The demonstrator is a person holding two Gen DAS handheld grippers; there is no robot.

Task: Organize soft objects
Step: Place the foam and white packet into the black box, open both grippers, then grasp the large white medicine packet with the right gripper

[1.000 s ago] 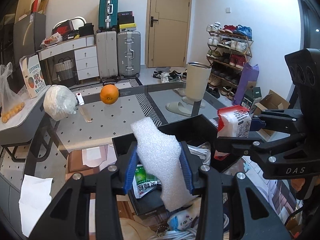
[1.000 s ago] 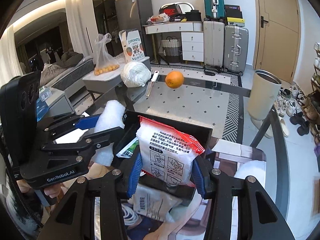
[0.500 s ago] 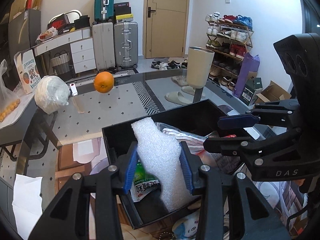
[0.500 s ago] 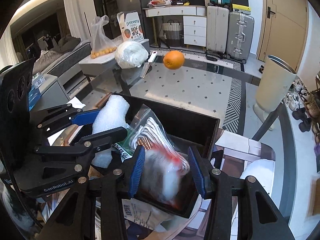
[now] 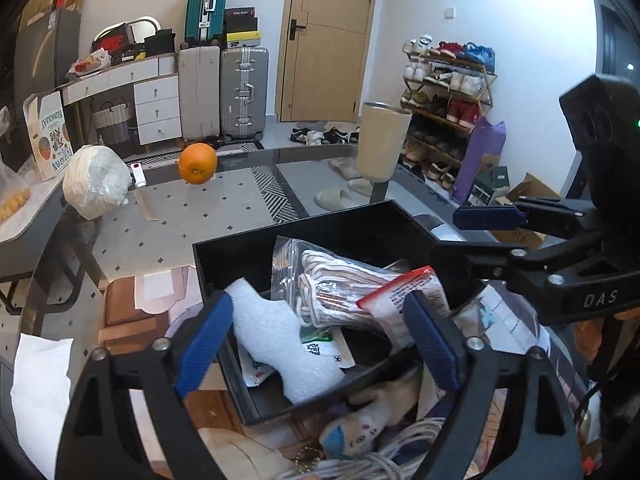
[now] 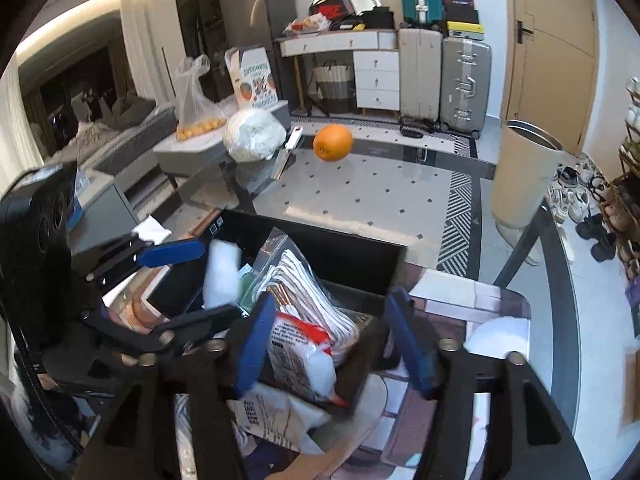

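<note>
A black bin (image 5: 320,228) (image 6: 352,254) stands on the glass table. In it lie a white foam piece (image 5: 280,340) (image 6: 222,272), a clear bag of striped cloth (image 5: 340,280) (image 6: 304,280) and a red-and-white packet (image 5: 404,292) (image 6: 300,348). My left gripper (image 5: 316,340) is open over the bin's near edge, its jaws apart on either side of the foam. My right gripper (image 6: 332,344) is open above the bin, empty, the packet lying below its left finger. Each gripper shows in the other's view, the right (image 5: 520,232) and the left (image 6: 180,280).
An orange (image 5: 197,168) (image 6: 333,143), a white bundle in plastic (image 5: 96,182) (image 6: 254,134) and a knife (image 5: 140,184) lie at the table's far side. A plush toy (image 5: 360,424) and white cords (image 5: 360,464) lie in front of the bin.
Both grippers opened. The right dropped the red-and-white packet into the bin, then the left let go of the foam piece, which now lies in the bin.
</note>
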